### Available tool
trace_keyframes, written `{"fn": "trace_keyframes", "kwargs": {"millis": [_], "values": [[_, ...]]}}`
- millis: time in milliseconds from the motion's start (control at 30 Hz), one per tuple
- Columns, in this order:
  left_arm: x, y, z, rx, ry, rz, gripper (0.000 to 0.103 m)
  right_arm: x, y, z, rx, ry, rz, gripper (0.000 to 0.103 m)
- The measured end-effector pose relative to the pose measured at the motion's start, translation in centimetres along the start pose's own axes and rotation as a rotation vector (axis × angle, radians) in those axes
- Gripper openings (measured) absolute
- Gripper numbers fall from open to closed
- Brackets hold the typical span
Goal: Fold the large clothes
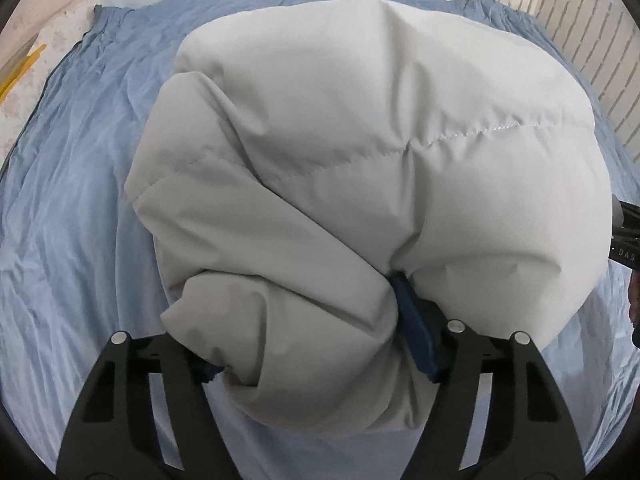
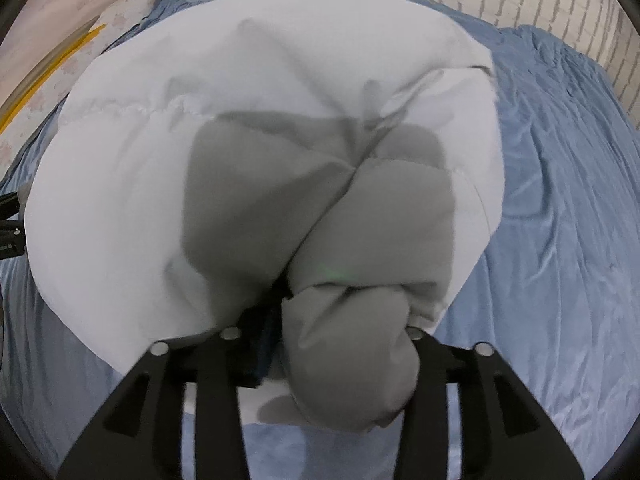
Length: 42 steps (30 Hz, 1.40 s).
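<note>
A large white puffy quilted jacket (image 1: 360, 152) lies bunched on a blue sheet (image 1: 72, 200). My left gripper (image 1: 308, 344) is shut on a thick fold of the jacket's near edge; a blue finger pad (image 1: 416, 332) shows against the cloth. In the right wrist view the same jacket (image 2: 120, 200) fills the middle, and my right gripper (image 2: 344, 344) is shut on a bunched grey-shaded fold (image 2: 352, 364) of it. The right gripper's body shows at the right edge of the left wrist view (image 1: 626, 236).
The blue sheet (image 2: 560, 200) covers the surface all around the jacket. A white brick-pattern wall (image 1: 580, 20) stands behind and to the right. A floral floor with yellow sticks (image 1: 24, 68) lies at the far left.
</note>
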<state>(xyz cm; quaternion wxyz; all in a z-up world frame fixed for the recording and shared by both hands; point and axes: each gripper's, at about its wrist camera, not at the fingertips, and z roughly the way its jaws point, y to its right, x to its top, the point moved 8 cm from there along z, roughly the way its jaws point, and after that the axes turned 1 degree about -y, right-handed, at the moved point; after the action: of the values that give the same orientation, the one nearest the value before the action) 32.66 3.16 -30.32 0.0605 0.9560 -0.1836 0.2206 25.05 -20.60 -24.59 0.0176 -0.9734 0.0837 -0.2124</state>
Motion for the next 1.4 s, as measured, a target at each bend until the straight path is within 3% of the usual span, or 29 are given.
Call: {"fn": "trace_keyframes", "kwargs": {"millis": [67,133,200,300,400,467,600,700,900,1033,1167,1233,1400], "values": [[-0.5,-0.2,-0.1,0.021,0.003,0.016,0.071,-1.0,1.2,0.1,-0.014,0.005,0.017,0.053],[-0.7,-0.1,-0.1,0.034,0.003,0.028,0.072,-1.5,2.1,0.3,-0.031,0.004,0.047,0.069],[-0.8,-0.3,-0.1,0.042,-0.006,0.029,0.075,-1.9,2.9,0.6,-0.022,0.003,0.081,0.076],[-0.4,-0.7,0.1,0.041,-0.019,0.02,0.078,-1.6,3.2,1.9,0.021,-0.015,0.145,0.084],[-0.4,0.1,-0.1,0.045,-0.018,0.019,0.078,-0.6,3.3,2.8,0.086,-0.041,0.205,0.084],[-0.3,0.1,-0.4,0.051,-0.01,0.027,0.076,-0.2,3.0,2.8,0.118,-0.031,0.219,0.076],[0.9,2.2,-0.2,0.071,-0.004,0.031,0.066,0.3,1.9,1.7,0.124,-0.002,0.159,0.045],[1.0,2.3,-0.7,0.091,-0.002,0.044,0.058,0.6,1.1,1.0,0.121,-0.015,0.113,0.033],[1.7,2.2,-1.3,0.11,0.021,0.012,0.039,1.6,-1.2,1.0,0.072,-0.008,0.004,0.02],[1.7,4.9,-2.5,0.158,0.056,0.0,0.023,1.9,-2.3,-1.0,0.033,0.067,-0.063,0.013],[2.3,6.8,-6.3,0.165,0.124,-0.024,0.017,2.4,-0.8,-5.0,0.024,0.167,-0.056,0.011],[2.9,9.2,-8.1,0.171,0.161,-0.005,0.016,2.5,-1.3,-8.0,0.013,0.214,-0.053,0.011],[2.3,17.6,-12.2,0.151,0.232,0.038,0.015,2.6,3.0,-15.3,-0.067,0.344,-0.085,0.01]]}}
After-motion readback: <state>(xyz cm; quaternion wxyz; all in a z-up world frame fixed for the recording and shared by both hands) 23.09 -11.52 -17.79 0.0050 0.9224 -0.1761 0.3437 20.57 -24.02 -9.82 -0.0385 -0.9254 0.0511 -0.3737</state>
